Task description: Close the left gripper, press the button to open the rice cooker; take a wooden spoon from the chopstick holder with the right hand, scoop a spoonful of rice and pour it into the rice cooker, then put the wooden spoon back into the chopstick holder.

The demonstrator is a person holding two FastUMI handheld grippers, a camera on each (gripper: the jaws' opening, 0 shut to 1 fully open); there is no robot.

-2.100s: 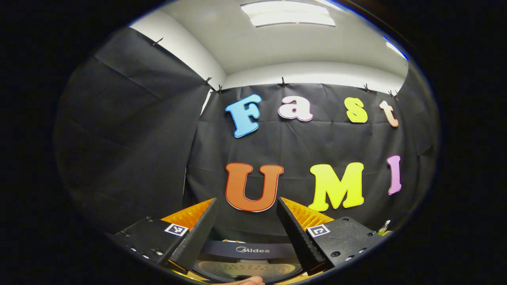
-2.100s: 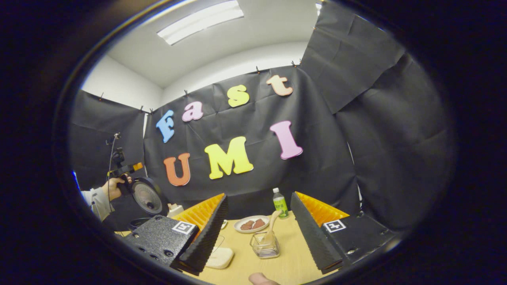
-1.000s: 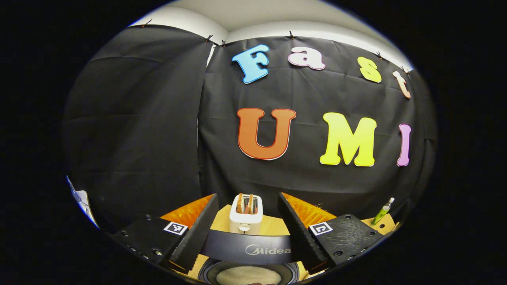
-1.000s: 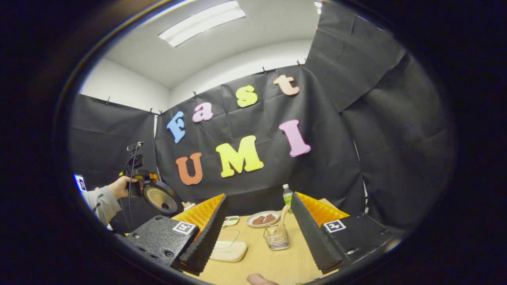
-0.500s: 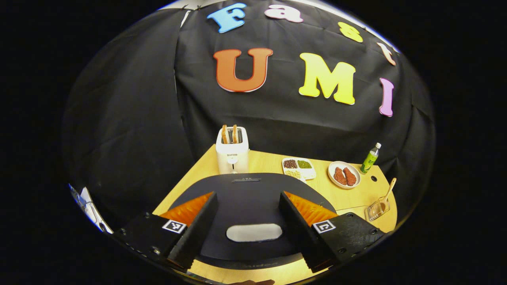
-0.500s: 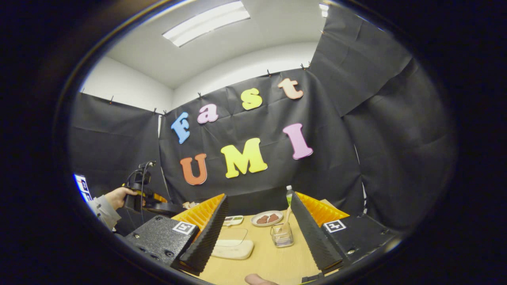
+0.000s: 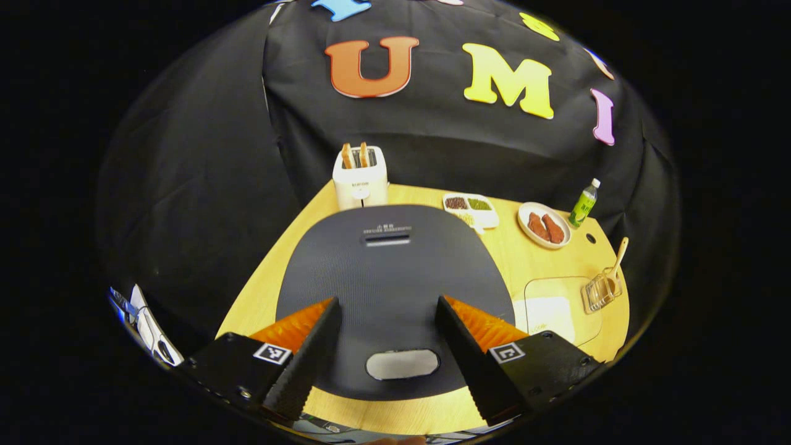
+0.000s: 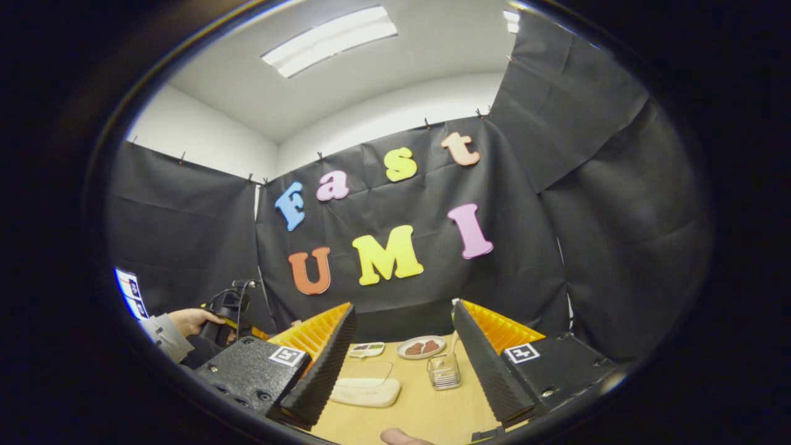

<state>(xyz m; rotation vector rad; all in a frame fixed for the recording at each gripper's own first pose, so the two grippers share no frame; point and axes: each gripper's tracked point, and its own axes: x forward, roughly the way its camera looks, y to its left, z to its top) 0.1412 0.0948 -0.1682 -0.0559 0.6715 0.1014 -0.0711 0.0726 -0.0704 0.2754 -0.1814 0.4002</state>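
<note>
Both grippers were spread wide, clasping nothing. Low in the left gripper view, the left gripper (image 7: 387,355) hovered over the rice cooker (image 7: 395,290), whose dark lid lay closed across the frame's middle, its pale button (image 7: 402,364) between the fingers. At the right edge, the chopstick holder (image 7: 600,292) stood on the wooden table (image 7: 531,259) with the wooden spoon (image 7: 618,256) leaning in it. In the right gripper view, the right gripper (image 8: 403,358) framed that holder (image 8: 444,371) at lower centre.
</note>
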